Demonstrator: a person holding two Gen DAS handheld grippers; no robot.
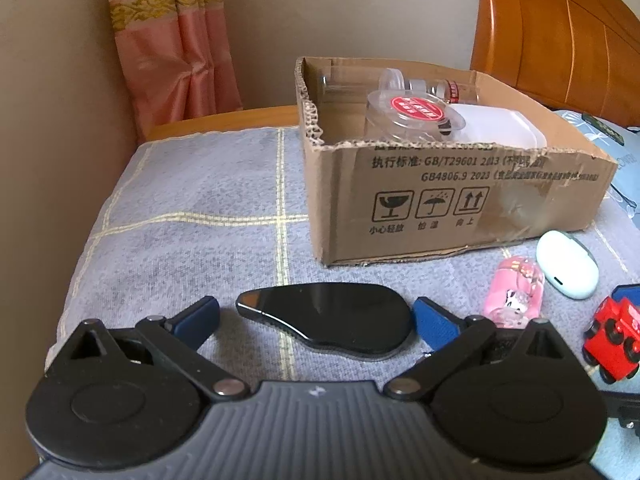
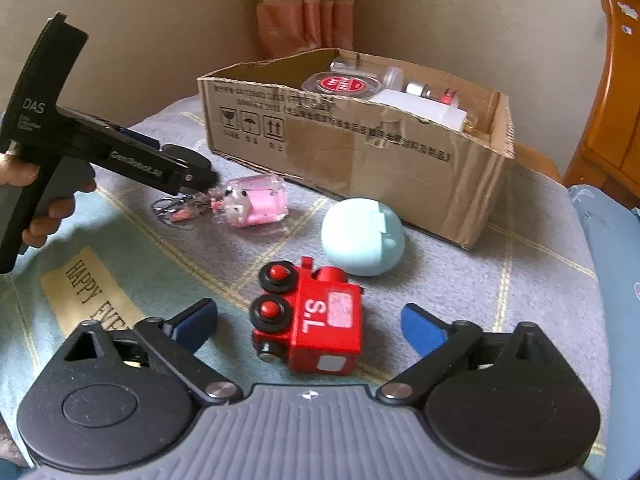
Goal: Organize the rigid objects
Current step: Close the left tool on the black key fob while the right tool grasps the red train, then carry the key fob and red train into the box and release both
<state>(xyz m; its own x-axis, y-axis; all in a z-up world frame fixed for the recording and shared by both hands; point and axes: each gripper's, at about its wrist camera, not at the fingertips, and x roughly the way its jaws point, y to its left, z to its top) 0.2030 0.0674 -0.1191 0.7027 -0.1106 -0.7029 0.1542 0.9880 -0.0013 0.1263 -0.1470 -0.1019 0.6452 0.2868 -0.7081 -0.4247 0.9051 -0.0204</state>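
Note:
My left gripper (image 1: pixel 316 320) is open, its blue fingers either side of a flat black teardrop-shaped object (image 1: pixel 332 316) lying on the grey checked bedcover. My right gripper (image 2: pixel 308 324) is open around a red toy train (image 2: pixel 312 320) lying on its side. A pink clear keychain case (image 2: pixel 256 200) and a pale blue-white rounded case (image 2: pixel 364 236) lie between the train and the cardboard box (image 2: pixel 360 140). They also show in the left wrist view, the pink case (image 1: pixel 516 292) and the rounded case (image 1: pixel 568 264) right of the black object. The left gripper's body (image 2: pixel 132 152) shows in the right wrist view.
The cardboard box (image 1: pixel 440 200) holds clear plastic containers, a red-labelled lid (image 1: pixel 416 110) and a white box (image 1: pixel 496 124). A wooden headboard (image 1: pixel 560 32) stands behind it. A pink curtain (image 1: pixel 172 40) hangs at the wall. The bed's left edge drops off beside the wall.

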